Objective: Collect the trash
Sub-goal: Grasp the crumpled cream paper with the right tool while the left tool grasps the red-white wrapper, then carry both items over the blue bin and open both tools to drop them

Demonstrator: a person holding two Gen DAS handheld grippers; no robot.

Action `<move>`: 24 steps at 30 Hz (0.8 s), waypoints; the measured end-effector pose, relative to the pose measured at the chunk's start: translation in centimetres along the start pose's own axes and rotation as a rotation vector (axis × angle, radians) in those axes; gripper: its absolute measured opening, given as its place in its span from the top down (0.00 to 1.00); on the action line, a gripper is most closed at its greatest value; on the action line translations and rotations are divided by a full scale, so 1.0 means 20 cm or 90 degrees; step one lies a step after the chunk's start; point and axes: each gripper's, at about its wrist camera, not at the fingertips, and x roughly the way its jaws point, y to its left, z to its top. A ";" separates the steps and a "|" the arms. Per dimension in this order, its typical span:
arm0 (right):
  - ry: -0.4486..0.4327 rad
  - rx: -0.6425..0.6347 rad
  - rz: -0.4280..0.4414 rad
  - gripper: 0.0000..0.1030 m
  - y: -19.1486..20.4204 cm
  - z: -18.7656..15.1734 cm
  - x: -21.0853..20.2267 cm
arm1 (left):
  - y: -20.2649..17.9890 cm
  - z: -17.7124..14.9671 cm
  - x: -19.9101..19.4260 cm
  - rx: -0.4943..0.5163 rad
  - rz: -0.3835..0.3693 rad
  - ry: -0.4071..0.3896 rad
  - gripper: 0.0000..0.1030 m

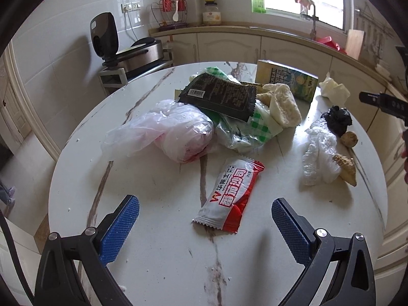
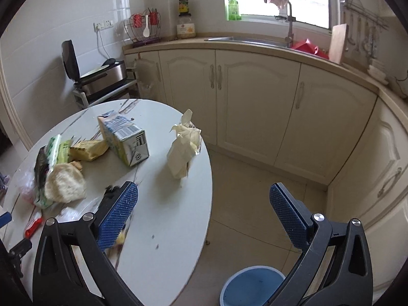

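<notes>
**Over the round table, both grippers spread and empty**

Near the table's (image 1: 158, 267) front edge, the left gripper (image 1: 205, 223) hangs released above bare marble, a red-and-white wrapper (image 1: 230, 195) between its fingers. Trash piles mid-table. Right gripper (image 2: 203, 210) gapes past the rim; a blue bin (image 2: 251, 284) stands on open floor.

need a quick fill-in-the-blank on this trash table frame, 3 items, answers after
1. Both the left hand-held gripper and the right hand-held gripper have jaws that are ____.
2. The red and white sachet lies in front of the ____ hand-held gripper.
3. The blue bucket stands on the ____, beside the table.

Answers: open; left; floor
</notes>
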 end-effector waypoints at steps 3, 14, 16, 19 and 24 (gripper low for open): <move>0.027 -0.001 0.022 0.03 0.01 0.07 0.18 | 0.01 0.02 0.07 -0.006 0.013 0.017 0.01; 0.045 -0.020 0.033 0.92 -0.01 0.06 0.28 | 0.01 0.04 0.14 0.004 0.050 0.032 0.01; 0.024 -0.029 0.036 0.92 -0.02 0.02 0.19 | 0.02 0.04 0.15 0.002 0.051 0.032 0.01; 0.011 -0.035 0.061 0.93 0.01 -0.06 0.04 | 0.03 0.04 0.14 -0.010 0.041 0.034 0.07; 0.010 -0.030 0.110 0.92 0.07 -0.25 -0.17 | 0.03 0.03 0.11 -0.029 -0.026 0.031 0.52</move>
